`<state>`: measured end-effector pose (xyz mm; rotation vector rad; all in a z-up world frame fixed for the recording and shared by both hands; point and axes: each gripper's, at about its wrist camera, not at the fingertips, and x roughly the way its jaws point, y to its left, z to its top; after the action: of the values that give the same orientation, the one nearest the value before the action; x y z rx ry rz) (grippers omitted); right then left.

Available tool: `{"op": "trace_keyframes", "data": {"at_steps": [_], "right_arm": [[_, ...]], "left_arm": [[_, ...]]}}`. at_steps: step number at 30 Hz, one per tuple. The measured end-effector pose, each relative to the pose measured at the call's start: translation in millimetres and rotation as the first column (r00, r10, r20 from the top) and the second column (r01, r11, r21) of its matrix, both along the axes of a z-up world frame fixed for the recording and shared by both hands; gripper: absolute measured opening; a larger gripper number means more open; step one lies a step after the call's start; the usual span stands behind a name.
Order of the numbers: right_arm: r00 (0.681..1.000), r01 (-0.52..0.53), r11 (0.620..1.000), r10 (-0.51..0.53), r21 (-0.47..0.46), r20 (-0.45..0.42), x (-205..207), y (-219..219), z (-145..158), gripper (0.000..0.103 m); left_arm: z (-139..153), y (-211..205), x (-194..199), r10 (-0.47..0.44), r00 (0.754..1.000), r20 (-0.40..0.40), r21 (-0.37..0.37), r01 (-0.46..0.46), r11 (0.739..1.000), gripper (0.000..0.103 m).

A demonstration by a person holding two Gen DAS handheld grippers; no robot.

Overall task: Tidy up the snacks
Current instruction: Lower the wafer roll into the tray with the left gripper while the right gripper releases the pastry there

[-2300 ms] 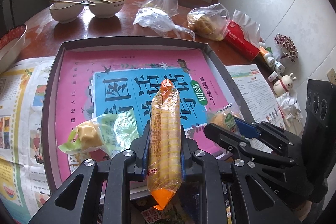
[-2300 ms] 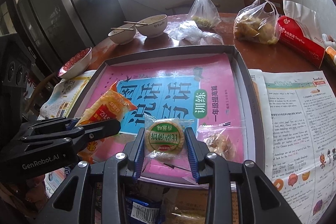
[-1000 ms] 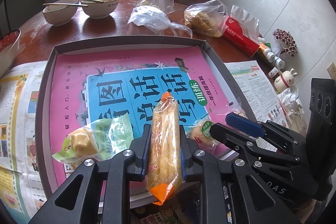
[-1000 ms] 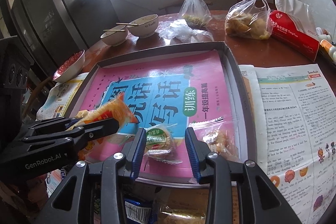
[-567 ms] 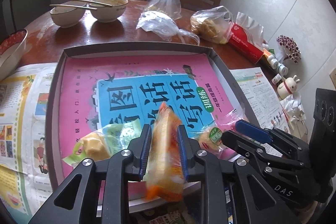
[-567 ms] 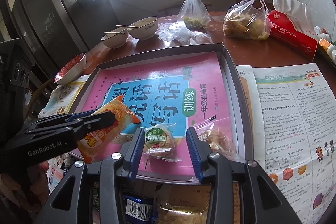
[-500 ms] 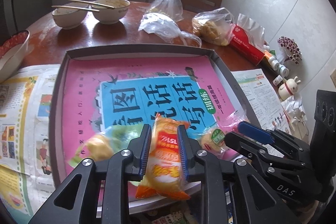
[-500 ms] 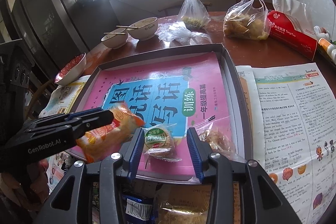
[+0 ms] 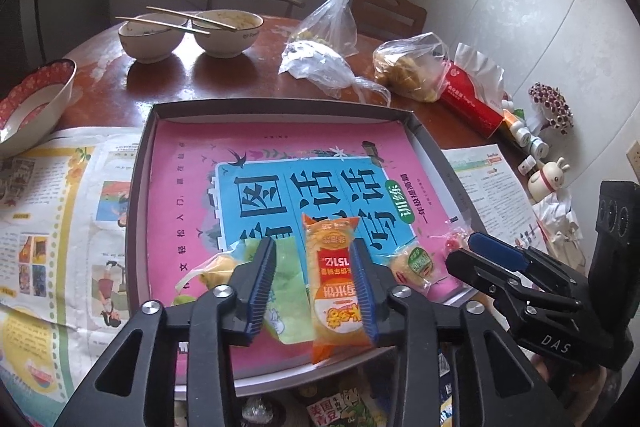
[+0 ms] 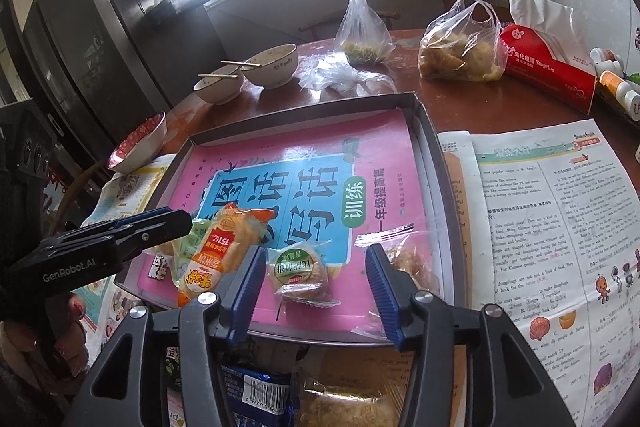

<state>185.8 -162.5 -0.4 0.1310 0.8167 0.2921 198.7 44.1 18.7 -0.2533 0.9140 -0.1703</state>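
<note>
Now your left gripper (image 9: 312,279) has just been opening, and the orange snack pack (image 9: 338,283) lies loose between its jaws in the tray (image 9: 280,105). Your right gripper (image 10: 316,285) has been spreading too, around the round cake (image 10: 298,273). Lift both straight back so these 2 snacks stay flat.

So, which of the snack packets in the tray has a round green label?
The small round cake packet, lying between the right tool's open fingers. The orange packet beside it is long, and the clear packet toward the tray's right wall has no label.
</note>
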Motion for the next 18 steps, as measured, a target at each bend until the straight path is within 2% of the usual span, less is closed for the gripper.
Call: {"op": "trace_keyframes", "data": {"at_steps": [7, 9, 18], "right_arm": [[1.000, 0.013, 1.000, -0.014, 0.017, 0.018, -5.2, -3.3, 4.4, 0.058], [1.000, 0.012, 1.000, -0.013, 0.026, 0.026, -7.1, -5.0, 6.9, 0.062], [0.999, 0.008, 0.999, -0.009, 0.033, 0.043, -16.6, -6.6, 10.8, 0.064]], "left_arm": [[8.2, 0.5, -10.0, -0.001, 1.000, 0.031, 0.010, 0.001, 1.000, 0.058], [10.0, 1.5, -12.4, 0.002, 0.999, 0.036, 0.007, -0.002, 1.000, 0.060], [20.3, 8.2, -30.4, 0.023, 0.997, 0.068, -0.008, -0.022, 1.000, 0.066]]}}
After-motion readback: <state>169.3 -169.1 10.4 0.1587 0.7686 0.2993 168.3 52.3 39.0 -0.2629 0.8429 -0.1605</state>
